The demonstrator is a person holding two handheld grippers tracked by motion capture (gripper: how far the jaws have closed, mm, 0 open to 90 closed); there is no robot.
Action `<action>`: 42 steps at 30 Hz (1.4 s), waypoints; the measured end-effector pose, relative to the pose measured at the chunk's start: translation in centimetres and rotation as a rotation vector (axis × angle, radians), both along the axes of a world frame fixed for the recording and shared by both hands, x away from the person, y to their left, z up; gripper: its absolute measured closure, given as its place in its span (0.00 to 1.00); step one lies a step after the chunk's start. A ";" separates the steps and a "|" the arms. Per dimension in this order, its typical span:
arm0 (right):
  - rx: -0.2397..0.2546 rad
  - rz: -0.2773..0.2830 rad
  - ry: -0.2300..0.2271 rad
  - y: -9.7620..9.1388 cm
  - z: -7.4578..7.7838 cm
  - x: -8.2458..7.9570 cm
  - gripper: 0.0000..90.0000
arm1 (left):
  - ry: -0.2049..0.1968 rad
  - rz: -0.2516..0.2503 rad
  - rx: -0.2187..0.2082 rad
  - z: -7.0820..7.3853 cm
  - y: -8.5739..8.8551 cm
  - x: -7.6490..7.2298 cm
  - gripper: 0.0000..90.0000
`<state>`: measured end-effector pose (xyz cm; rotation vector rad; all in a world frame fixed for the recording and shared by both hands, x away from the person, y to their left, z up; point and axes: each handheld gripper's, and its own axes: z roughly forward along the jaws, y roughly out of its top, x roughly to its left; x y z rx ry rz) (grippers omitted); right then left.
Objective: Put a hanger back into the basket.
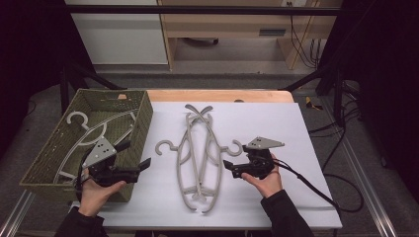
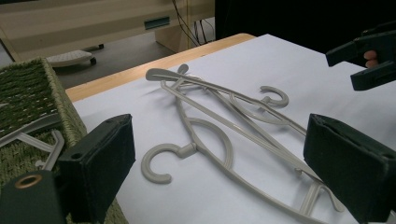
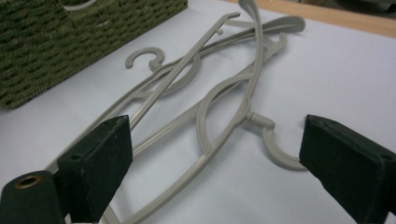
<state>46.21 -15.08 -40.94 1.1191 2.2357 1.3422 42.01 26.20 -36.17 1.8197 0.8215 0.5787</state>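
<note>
- Table [image 1: 306, 148]: white sheet surface fills centre frame in the high view, with a wooden strip along its far edge. Flat and matte.
- Basket [image 1: 141, 123]: olive woven box at left of frame, coarse weave, stiff walls. One hanger in basket [image 1: 91, 133] lies flat inside, with its hook toward the upper left.
- Two loose hangers on the sheet, centre frame, crossed and overlapping. Their long axes run near to far, roughly top to bottom in the high view. They are thin grey plastic with smooth curved ribs, and will probably flex if pinched off-centre.
- Left hanger [image 1: 185, 153]: hook points to frame left, toward my left side.
- Right hanger [image 1: 212, 148]: hook points to frame right and sits just beside my right jaws.
- Left gripper [image 1: 136, 159]: low left of frame, at the basket's near corner. Jaws are wide and hold nothing. The hangers lie ahead and to its right.
- Right gripper [image 1: 229, 168]: right of centre, jaws wide and empty, aimed left at the pile. In the right gripper view the right hanger's hook curls between my pads [image 3: 100, 154].
- Judgement: right gripper is nearer. Grip across a rib, square to the long axis.
</note>
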 end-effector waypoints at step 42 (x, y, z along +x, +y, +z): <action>-0.246 -0.027 0.272 3.7 -5.7 2.0 0.70 | 0.019 0.010 0.018 -0.3 0.3 0.3 0.09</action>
